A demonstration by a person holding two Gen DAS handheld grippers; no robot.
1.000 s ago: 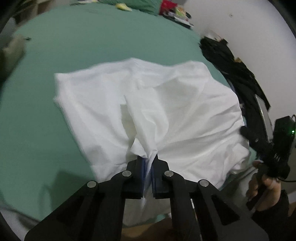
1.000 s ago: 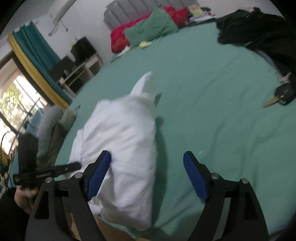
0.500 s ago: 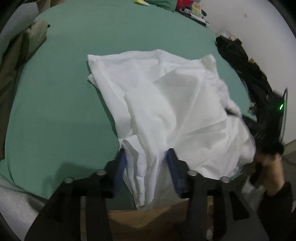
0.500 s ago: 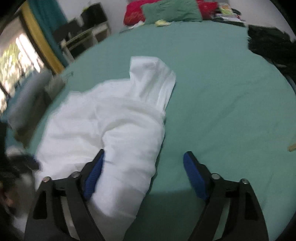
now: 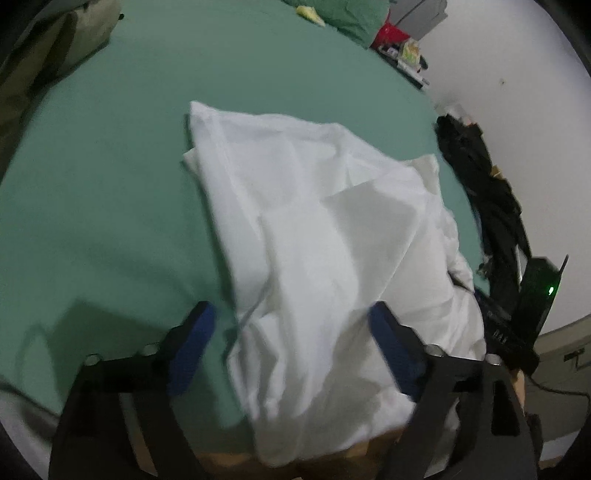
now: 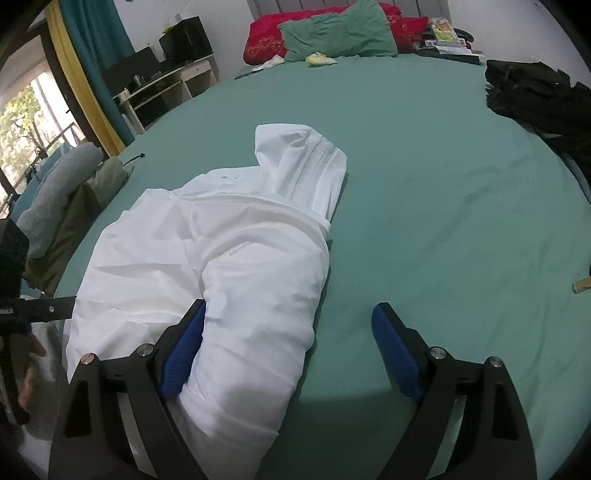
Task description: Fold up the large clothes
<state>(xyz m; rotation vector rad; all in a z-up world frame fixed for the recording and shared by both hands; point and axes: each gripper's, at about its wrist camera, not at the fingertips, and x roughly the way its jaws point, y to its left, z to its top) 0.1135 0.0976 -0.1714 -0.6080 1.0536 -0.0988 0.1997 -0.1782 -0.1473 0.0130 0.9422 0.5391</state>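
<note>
Left wrist view: left gripper (image 5: 288,347) gapes wide over the white garment (image 5: 325,236), bunched at the green bed's (image 5: 110,184) near edge. Right gripper (image 6: 288,347), equally wide, straddles its right side. Soft, light, floppy cloth; likely best pinched at a hem corner.

white garment (image 6: 221,266): 1 | pillows (image 6: 332,33): 2 (one red) | grippers (image 6: 291,350): 2
</note>
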